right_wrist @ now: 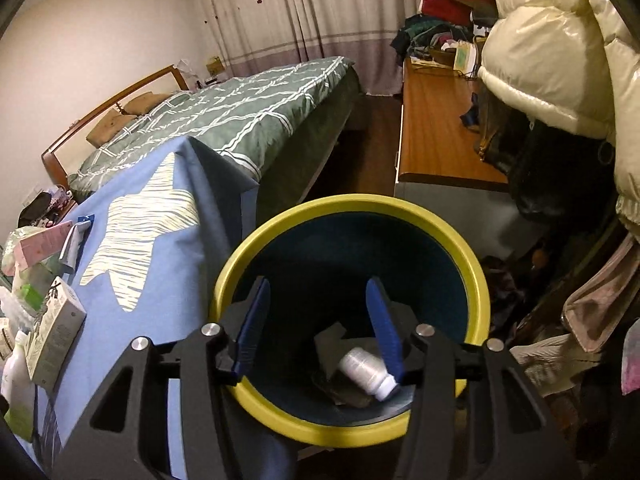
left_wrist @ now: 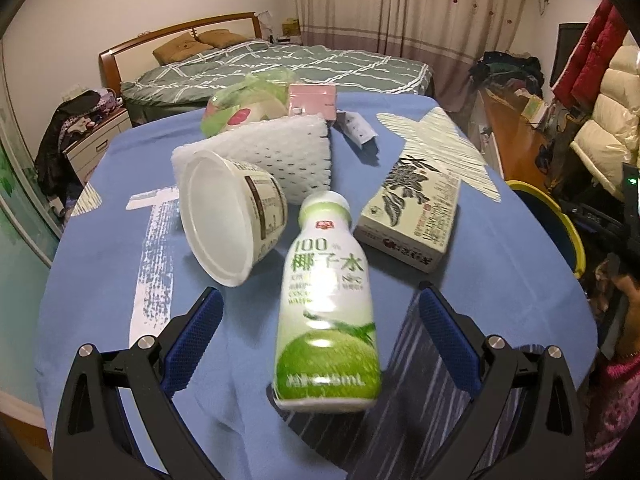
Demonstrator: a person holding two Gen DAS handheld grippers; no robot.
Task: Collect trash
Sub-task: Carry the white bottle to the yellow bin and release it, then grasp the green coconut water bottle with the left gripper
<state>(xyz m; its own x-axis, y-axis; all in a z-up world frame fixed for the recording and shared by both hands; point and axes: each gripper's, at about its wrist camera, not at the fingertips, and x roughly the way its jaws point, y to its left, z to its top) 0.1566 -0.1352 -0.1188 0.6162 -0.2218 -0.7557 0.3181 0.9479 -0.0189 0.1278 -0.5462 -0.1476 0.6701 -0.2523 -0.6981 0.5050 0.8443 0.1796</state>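
Left claw [left_wrist: 320, 320] wide open, the green bottle [left_wrist: 326, 312] lying between its pads, untouched, on the blue desk [left_wrist: 100, 280]. Right claw [right_wrist: 316, 320] half open and empty over the yellow-rimmed bin [right_wrist: 348, 204]; a small white bottle [right_wrist: 370, 372] lies inside. Cup [left_wrist: 228, 216], carton [left_wrist: 412, 212] and foam net [left_wrist: 280, 152] sit beyond the green bottle.

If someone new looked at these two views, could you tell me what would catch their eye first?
Probably the green-and-white coconut water bottle, standing on the blue tablecloth between the open left gripper's fingers, with a tipped white cup and a tea carton behind it. In the right wrist view, the yellow-rimmed bin beside the table draws the eye, a small white bottle lying inside it below the right gripper.
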